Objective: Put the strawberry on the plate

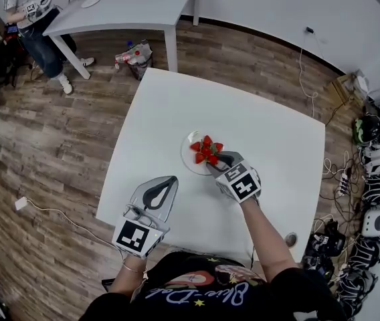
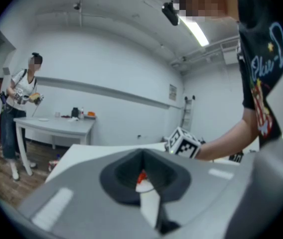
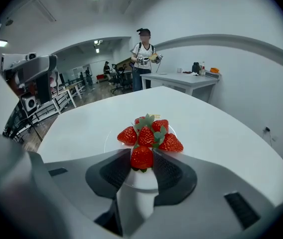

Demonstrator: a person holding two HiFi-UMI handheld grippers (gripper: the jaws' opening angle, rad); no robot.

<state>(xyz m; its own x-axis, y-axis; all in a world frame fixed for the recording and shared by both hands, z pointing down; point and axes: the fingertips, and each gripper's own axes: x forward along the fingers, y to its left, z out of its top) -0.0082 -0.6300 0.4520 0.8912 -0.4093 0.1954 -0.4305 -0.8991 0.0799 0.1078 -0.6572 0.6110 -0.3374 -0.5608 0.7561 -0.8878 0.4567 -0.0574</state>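
A clear plate (image 1: 184, 154) near the middle of the white table (image 1: 270, 146) holds a pile of red strawberries (image 1: 205, 150). My right gripper (image 1: 215, 160) reaches over the plate's near rim and is shut on one strawberry (image 3: 142, 157). That berry sits just in front of the pile (image 3: 149, 133), above the plate (image 3: 109, 142). My left gripper (image 1: 171, 179) hovers over the table to the plate's left and nearer to me, jaws together and empty. In the left gripper view, a sliver of red strawberry (image 2: 141, 176) and the right gripper's marker cube (image 2: 184, 143) show beyond its tips.
A second white table (image 1: 130, 5) stands at the back left with a person (image 1: 33, 12) beside it. Bottles in a bag (image 1: 133, 53) lie on the wooden floor. Headsets and cables (image 1: 377, 179) line the right wall. The table's left edge runs near my left gripper.
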